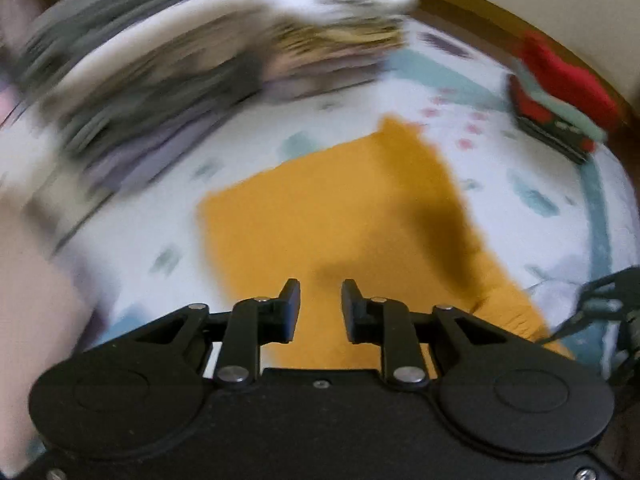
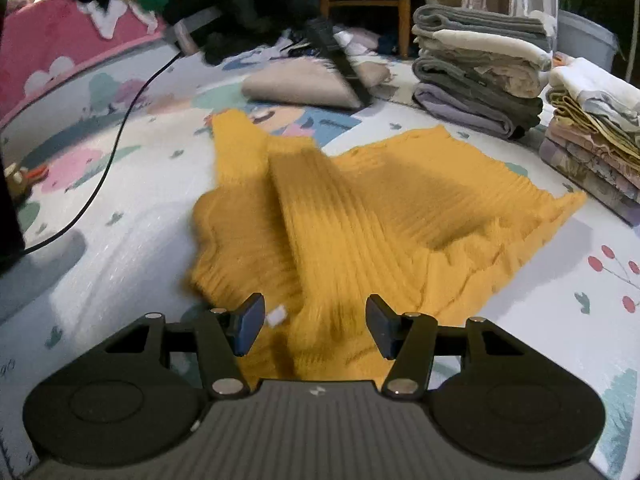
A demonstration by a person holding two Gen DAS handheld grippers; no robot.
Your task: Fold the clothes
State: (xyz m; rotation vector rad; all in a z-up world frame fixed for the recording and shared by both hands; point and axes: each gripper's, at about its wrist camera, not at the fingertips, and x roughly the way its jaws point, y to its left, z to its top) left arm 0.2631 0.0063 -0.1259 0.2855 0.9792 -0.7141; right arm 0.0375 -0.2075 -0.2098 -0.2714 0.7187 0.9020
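Observation:
A mustard-yellow ribbed knit sweater [image 2: 360, 216] lies spread on a patterned play mat [image 2: 120, 240], with one sleeve folded over its body. My right gripper [image 2: 316, 322] hovers open just above the sweater's near edge, nothing between its fingers; a small white tag [image 2: 277, 316] shows by the left finger. In the left wrist view the same sweater [image 1: 332, 216] lies flat in front of my left gripper [image 1: 320, 304], which is open and empty over the cloth. That view is blurred by motion.
Two stacks of folded towels and clothes [image 2: 480, 68] [image 2: 596, 140] stand at the right; they appear blurred [image 1: 192, 64] in the left wrist view. A beige folded garment [image 2: 308, 84], a black cable [image 2: 108, 160] and a red item [image 1: 560, 84] lie on the mat.

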